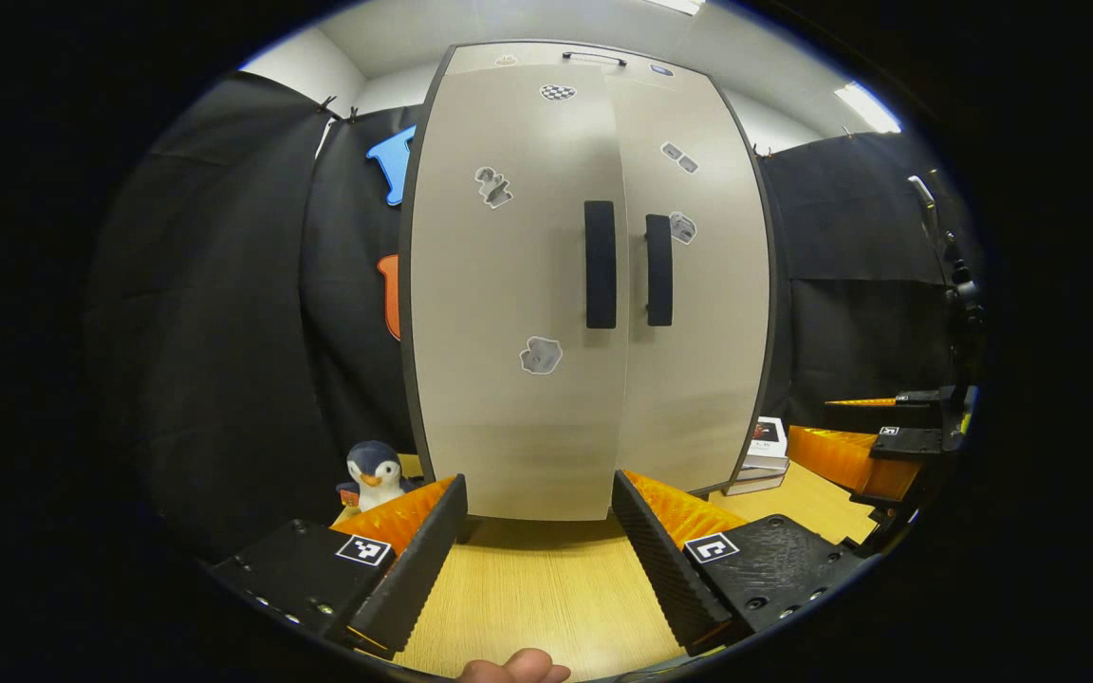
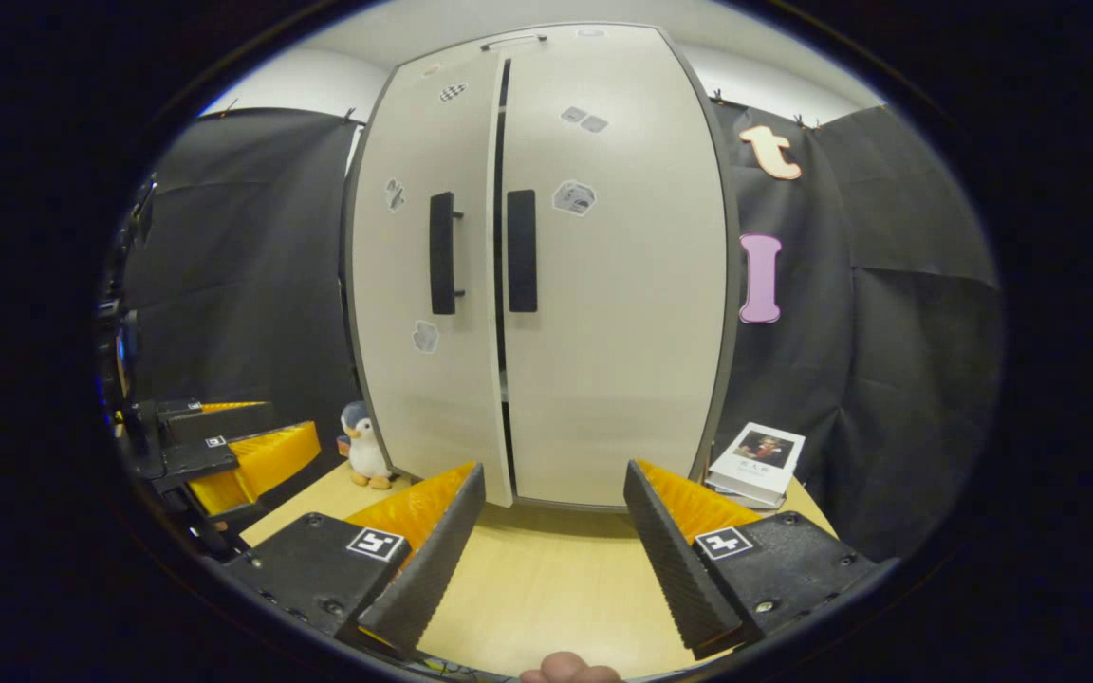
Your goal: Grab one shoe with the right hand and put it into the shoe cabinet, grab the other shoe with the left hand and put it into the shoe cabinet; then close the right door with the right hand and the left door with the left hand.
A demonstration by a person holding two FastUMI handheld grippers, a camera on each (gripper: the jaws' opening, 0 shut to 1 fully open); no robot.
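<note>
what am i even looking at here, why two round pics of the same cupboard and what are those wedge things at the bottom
Both pictures come from fisheye cameras, each riding on a handheld two-finger gripper that a person carries. The wedges are each gripper's own fingers. In the left gripper view, the left gripper has its jaws apart and holds nothing. In the right gripper view, the right gripper is also open and empty. Each view also catches the other gripper off to the side.

Both face a shoe cabinet standing on a wooden table. Its doors look nearly shut; the right gripper view shows a thin dark gap between them. A plush penguin sits left of the cabinet, a stack of books on its right.
</note>
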